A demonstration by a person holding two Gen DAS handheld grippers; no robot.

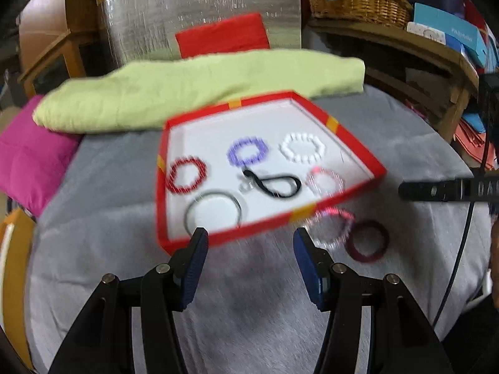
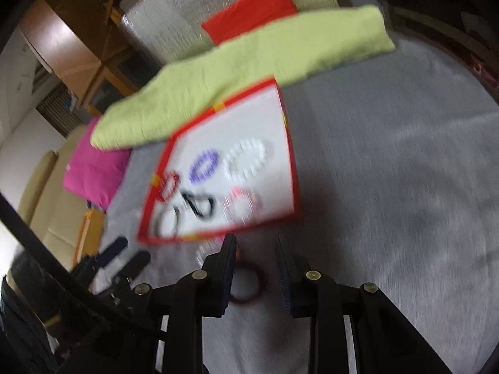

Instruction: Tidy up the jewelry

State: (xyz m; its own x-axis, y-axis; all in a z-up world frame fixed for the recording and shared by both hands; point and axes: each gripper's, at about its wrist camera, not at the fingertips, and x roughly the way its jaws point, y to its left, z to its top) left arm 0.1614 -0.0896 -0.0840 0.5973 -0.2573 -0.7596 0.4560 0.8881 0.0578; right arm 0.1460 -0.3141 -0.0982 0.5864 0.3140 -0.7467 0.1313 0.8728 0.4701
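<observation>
Counting six bracelets (image 1: 248,151) inside one tray (image 1: 274,219)

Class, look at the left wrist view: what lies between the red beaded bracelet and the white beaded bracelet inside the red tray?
The purple beaded bracelet lies between the red beaded bracelet and the white beaded bracelet, shown clearly in the left wrist view.

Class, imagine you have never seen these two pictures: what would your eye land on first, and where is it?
The red-rimmed tray with its white floor, mid-frame on the grey blanket, holding red, purple and white bead bracelets. Behind it lies a lime-green cloth; a dark red bangle sits outside the tray's near edge.
</observation>
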